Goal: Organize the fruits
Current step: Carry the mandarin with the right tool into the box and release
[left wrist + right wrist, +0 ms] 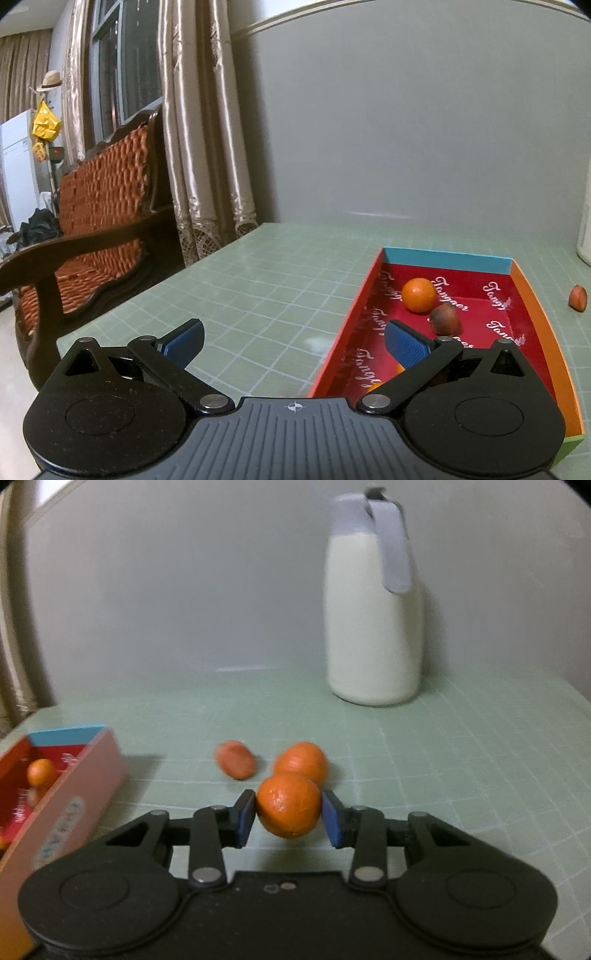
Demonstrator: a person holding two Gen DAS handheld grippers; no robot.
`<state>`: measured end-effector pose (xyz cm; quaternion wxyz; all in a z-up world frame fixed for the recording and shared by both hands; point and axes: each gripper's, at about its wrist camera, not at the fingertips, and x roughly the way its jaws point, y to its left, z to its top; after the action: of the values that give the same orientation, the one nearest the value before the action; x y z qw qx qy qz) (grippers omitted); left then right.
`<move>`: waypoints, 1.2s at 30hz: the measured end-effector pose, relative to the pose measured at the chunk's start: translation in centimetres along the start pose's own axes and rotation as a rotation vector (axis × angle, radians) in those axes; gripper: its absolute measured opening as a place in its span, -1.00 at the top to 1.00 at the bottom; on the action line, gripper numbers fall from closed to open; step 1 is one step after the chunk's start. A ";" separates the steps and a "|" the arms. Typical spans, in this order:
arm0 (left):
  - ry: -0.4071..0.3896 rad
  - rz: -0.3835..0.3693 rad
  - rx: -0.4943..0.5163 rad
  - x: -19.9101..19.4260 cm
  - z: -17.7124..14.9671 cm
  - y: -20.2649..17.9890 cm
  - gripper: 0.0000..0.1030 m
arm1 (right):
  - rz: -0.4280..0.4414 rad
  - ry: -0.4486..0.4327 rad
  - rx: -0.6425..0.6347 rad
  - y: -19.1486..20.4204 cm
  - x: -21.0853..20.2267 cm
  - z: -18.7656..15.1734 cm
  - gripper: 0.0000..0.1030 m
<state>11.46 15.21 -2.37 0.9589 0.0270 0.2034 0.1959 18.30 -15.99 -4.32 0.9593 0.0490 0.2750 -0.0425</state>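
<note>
Outside the box (79, 786) you have two oranges and one reddish fruit (235, 764) on the table (461, 757). Your right gripper (288, 818) clamps the near orange (288, 805); the second orange (301, 760) sits just behind it. Your left gripper (293, 338) gapes wide over the box's left edge, empty. A white jug (373, 627) stands far right.
</note>
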 end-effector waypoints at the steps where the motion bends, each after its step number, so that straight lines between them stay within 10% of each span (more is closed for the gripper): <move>1: 0.000 0.004 -0.003 0.0 0.0 0.1 -0.99 | 0.020 -0.007 -0.003 0.2 -0.3 0.0 0.28; 24: 0.043 0.136 -0.059 0.2 -1.1 6.0 -0.99 | 0.451 -0.083 -0.238 11.8 -5.1 -0.8 0.28; 36: 0.051 0.126 -0.073 0.4 -1.4 6.3 -0.99 | 0.483 -0.057 -0.369 14.8 -6.0 -2.6 0.14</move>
<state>8.89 21.15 -2.94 0.9395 -0.0001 0.2181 0.2639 13.47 -0.71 -2.26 0.9417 -0.0633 0.2312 0.2359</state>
